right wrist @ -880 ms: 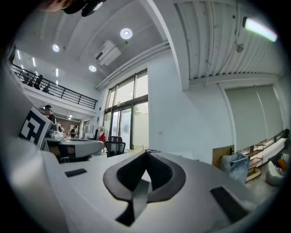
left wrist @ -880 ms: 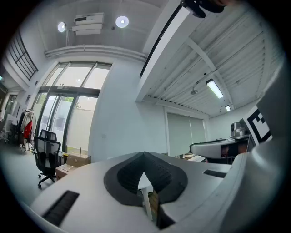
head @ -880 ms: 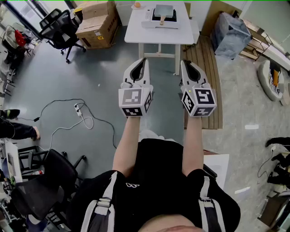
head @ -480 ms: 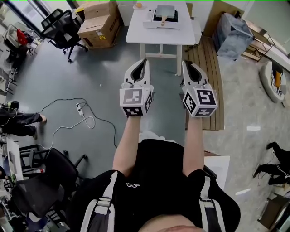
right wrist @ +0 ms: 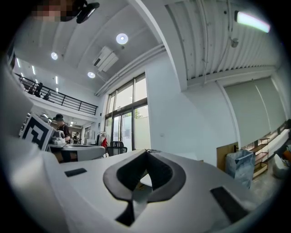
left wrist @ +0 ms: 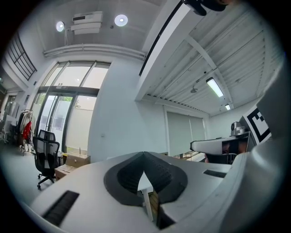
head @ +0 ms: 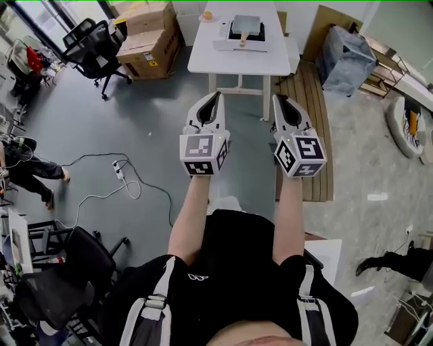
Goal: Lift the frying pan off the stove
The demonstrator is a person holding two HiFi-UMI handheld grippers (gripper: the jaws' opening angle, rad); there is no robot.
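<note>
A square grey frying pan (head: 244, 26) with a wooden handle sits on a flat white stove (head: 241, 43) on the white table (head: 210, 57) at the far end of the room. Both grippers are held out in front of me at chest height, well short of the table. My left gripper (head: 216, 94) is shut and holds nothing. My right gripper (head: 277, 98) is shut as well, also with nothing in it. In the left gripper view the jaws (left wrist: 144, 157) meet at the tip; in the right gripper view the jaws (right wrist: 146, 154) do the same.
An orange object on a small plate (head: 208, 16) lies at the table's back left corner. Cardboard boxes (head: 150, 37) and an office chair (head: 91, 40) stand left of the table. A wooden pallet (head: 309, 115) lies to its right. A cable and power strip (head: 119, 164) cross the floor.
The table with the pan has come slightly nearer in the head view as I step forward. Both grippers keep their pose and stay shut.
</note>
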